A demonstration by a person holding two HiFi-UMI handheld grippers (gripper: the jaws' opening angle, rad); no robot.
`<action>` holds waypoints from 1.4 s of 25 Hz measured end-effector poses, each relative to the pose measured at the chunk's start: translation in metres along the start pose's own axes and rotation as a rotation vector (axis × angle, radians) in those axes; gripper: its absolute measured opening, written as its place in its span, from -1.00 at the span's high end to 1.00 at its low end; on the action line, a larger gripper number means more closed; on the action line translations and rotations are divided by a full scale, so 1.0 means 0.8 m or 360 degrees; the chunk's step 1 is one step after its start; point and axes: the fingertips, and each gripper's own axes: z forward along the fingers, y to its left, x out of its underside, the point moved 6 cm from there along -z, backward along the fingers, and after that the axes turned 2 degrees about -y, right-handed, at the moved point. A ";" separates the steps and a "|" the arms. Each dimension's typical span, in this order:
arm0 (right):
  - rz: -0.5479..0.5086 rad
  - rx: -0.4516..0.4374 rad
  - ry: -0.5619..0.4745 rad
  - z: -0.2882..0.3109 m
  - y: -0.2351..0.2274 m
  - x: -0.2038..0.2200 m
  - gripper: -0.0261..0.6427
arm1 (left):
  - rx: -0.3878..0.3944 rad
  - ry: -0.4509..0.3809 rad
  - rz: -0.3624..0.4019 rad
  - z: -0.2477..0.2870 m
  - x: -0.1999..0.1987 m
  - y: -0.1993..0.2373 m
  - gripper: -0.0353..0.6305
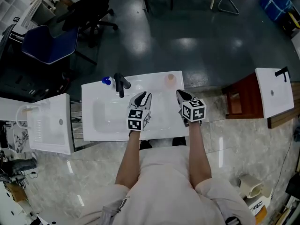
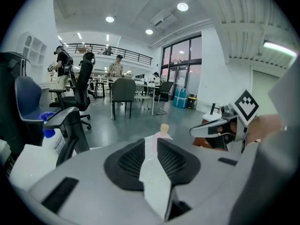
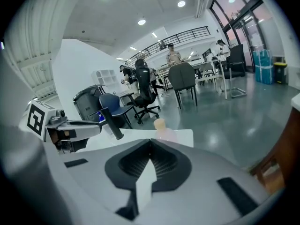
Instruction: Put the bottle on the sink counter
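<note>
A small pinkish bottle [image 1: 169, 79] with a beige cap stands upright at the back right corner of the white sink counter [image 1: 159, 125]. It shows just beyond the jaws in the left gripper view [image 2: 164, 129] and in the right gripper view [image 3: 161, 127]. My left gripper [image 1: 143, 97] hovers over the counter's middle, short of the bottle; its jaws [image 2: 151, 142] stand a narrow gap apart with nothing between them. My right gripper [image 1: 182, 95] hangs beside it near the counter's right edge, its jaws [image 3: 150, 143] shut and empty.
A black faucet [image 1: 121, 84] and a blue-capped bottle [image 1: 106, 81] stand at the counter's back left. A second white sink unit [image 1: 47, 123] sits to the left, and another on a wooden cabinet [image 1: 274, 93] to the right. A blue chair [image 1: 49, 43] stands behind.
</note>
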 end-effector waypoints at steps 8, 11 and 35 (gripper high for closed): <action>-0.0067 0.0067 0.0027 -0.007 -0.007 0.005 0.91 | 0.0037 0.0034 0.0044 0.004 0.004 -0.006 0.88; -0.0138 0.0121 0.0047 -0.013 -0.012 0.005 0.91 | 0.0071 0.0062 0.0053 0.006 0.007 -0.011 0.88; -0.0113 0.0097 0.0067 -0.012 -0.016 0.026 0.91 | 0.0081 0.0165 0.0021 0.021 0.030 -0.013 0.88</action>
